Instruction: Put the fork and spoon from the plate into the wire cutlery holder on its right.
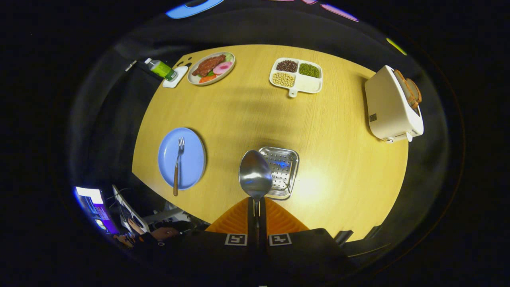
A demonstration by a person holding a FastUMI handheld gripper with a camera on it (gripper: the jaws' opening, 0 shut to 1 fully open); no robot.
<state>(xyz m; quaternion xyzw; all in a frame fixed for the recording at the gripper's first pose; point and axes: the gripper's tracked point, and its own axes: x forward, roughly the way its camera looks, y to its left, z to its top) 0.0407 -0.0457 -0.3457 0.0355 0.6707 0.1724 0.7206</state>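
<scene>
Far to the left, below the table's edge, we catch a lit screen (92,203) and a person's hand (161,232) near it. Up on the wooden table (338,167), at its far left corner, a green bottle (161,68) lies across a small white coaster (175,76). Just beside that sits an oval dish of food (211,68), with brown meat, pink slices and something orange.

Coming nearer, we have the blue plate (190,159) at the table's left side. The fork (177,165) lies on it, tines pointing away, its wooden handle running past the plate's near rim.

Now the middle, and here is our gripper (256,213): its fingers are drawn in tight on the spoon (255,175), both pressing on the thin handle, with the bowl standing out just ahead of them. The spoon's bowl overlaps the left edge of the wire cutlery holder (283,169), which stands on the table to the plate's right; whether the spoon touches it, we cannot tell. We look down into the holder's perforated metal bottom.

Beyond, at the far side, a white divided tray (305,84) holds dark beans, green beans and pale beans in three compartments. Over at the right, well apart from the holder, a white toaster (388,107) stands with brown toast (410,91) in its slots.
</scene>
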